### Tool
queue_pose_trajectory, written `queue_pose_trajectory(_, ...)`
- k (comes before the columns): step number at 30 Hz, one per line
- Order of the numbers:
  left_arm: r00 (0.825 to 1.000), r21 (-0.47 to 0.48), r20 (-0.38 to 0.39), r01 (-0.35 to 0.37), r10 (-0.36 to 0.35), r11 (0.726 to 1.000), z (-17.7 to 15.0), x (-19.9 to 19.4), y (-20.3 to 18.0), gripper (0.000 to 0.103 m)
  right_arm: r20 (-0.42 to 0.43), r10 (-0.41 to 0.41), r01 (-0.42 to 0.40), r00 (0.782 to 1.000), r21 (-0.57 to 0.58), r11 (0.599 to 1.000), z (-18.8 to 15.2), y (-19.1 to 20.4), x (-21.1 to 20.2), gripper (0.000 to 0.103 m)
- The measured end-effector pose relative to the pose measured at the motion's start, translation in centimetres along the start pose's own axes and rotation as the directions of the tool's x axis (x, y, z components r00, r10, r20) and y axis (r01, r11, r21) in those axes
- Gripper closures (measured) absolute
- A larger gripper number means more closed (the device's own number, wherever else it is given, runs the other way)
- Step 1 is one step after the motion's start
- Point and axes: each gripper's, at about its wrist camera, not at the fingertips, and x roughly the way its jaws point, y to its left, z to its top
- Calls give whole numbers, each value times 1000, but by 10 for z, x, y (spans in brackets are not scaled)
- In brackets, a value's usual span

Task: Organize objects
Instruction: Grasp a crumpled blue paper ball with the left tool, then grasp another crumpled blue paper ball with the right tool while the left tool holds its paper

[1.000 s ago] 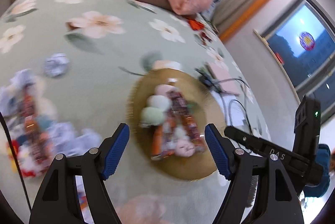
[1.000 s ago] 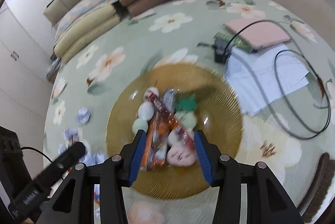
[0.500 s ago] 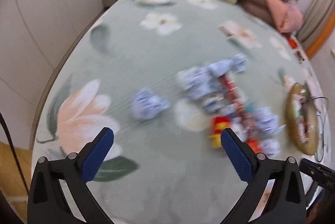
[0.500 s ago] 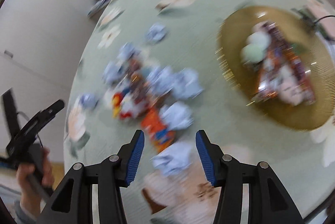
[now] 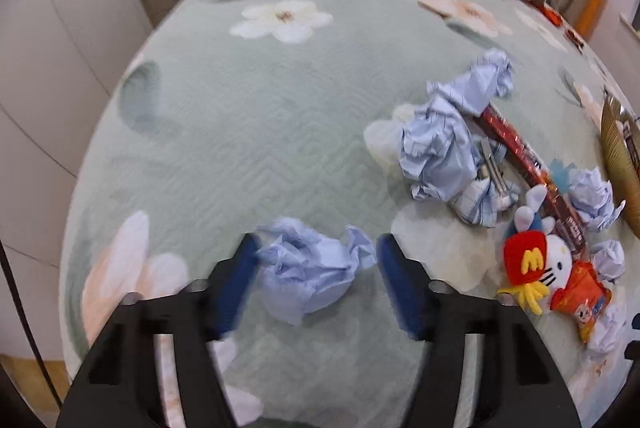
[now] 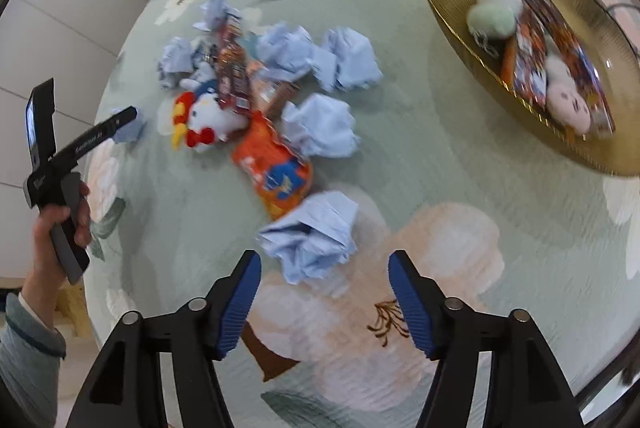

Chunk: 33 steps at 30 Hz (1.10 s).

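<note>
At the bottom of the left wrist view, the left gripper (image 5: 316,268) has a crumpled blue paper ball (image 5: 312,272) between its two blue pads. Its jaws have just been closing. The left pad looks to touch the paper, but the right pad shows a small gap, so the ball is not squeezed tight yet. The ball lies on the green flowered bedspread (image 5: 240,115).

At the bottom of the right wrist view, the right gripper (image 6: 324,276) has its jaws apart, and they have just been opening. Nothing is held. Another blue paper wad (image 6: 310,238) lies just above the pads, in the lower middle of the frame.

Farther up is an orange snack bag (image 6: 276,167). Beside it, to the left, is a white plush cat in red (image 6: 204,117). More blue paper balls (image 6: 348,59) and a long red wrapper (image 6: 232,67) lie around them.

At the left edge, a hand (image 6: 56,228) grips the other tool's handle.

In the upper right sits a gold plate (image 6: 452,7) with soft toys and snacks in it.
</note>
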Motion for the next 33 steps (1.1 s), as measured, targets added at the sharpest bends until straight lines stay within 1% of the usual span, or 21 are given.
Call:
queue_pose_trajectory(1, 1000, 5, 15, -3, 2, 1000, 1, -1, -2, 53, -8, 1, -1, 1000, 5, 1000, -1, -1, 3, 38)
queue_pose_trajectory(2, 1000, 9, 28, 1, -1, 1000, 2, -3, -3, 54, -16, 2, -2, 1000, 14, 1000, -3, -4, 7, 38)
queue_pose_trajectory(6, 999, -12, 26, 32, -32, 999, 2, -7, -8, 54, -27, 19, -17, 999, 39, 999, -5, -5, 15, 38)
queue_pose_trajectory(10, 999, -5, 22, 30, -30, 1000, 0, -8, -16, 54, -29, 42, -41, 999, 48, 998, -3, -3, 21, 38)
queue_pose_trajectory(13, 999, -25, 14, 39, -38, 999, -2, -9, -18, 54, -12, 55, -54, 998, 52, 997, 1, -2, 23, 38)
queue_pose_trajectory(16, 998, -59, 13, 58, -57, 997, -9, -17, -20, 54, 0, 50, -50, 999, 25, 998, 7, 3, 29, 37)
queue_pose_trajectory(18, 997, -80, 3, 75, -75, 994, -17, -23, -23, 54, 0, 61, -61, 998, -11, 998, 10, 9, 35, 37)
queue_pose_trajectory(19, 996, -92, -8, 87, -89, 992, -23, -27, -24, 54, 4, 60, -59, 998, -24, 998, 11, 11, 36, 42)
queue_pose_trajectory(20, 993, -115, -23, 112, -115, 987, -30, -32, -26, 54, 15, 61, -60, 998, -44, 997, 12, 15, 33, 51)
queue_pose_trajectory(22, 986, -143, -32, 160, -166, 977, -44, -42, -31, 54, 41, 52, -48, 998, -94, 994, 11, 23, 26, 54)
queue_pose_trajectory(24, 979, -145, -53, 186, -196, 972, -60, -55, -43, 54, 54, 25, -18, 998, -130, 991, 8, 29, 21, 56)
queue_pose_trajectory(26, 973, -135, -71, 209, -220, 968, -74, -63, -56, 54, 42, 44, -38, 998, -127, 991, 2, 27, 19, 56)
queue_pose_trajectory(27, 968, -124, -88, 222, -233, 967, -81, -64, -64, 54, 30, 61, -57, 998, -110, 992, -1, 24, 21, 56)
queue_pose_trajectory(28, 967, -112, -101, 224, -236, 968, -86, -65, -72, 49, 10, 81, -80, 997, -99, 992, -3, 21, 25, 55)
queue_pose_trajectory(30, 965, -100, -125, 217, -229, 971, -96, -62, -83, 48, -48, 113, -116, 992, -56, 992, -6, 14, 35, 53)
queue_pose_trajectory(31, 963, -98, -140, 217, -229, 971, -99, -59, -85, 44, -65, 140, -143, 988, -35, 989, -8, 11, 38, 52)
queue_pose_trajectory(32, 961, -99, -161, 210, -224, 973, -102, -55, -88, 41, -65, 147, -148, 987, -23, 989, -9, 9, 37, 51)
queue_pose_trajectory(33, 960, -105, -169, 206, -221, 973, -105, -53, -89, 38, -55, 136, -137, 989, -18, 990, -11, 7, 33, 49)
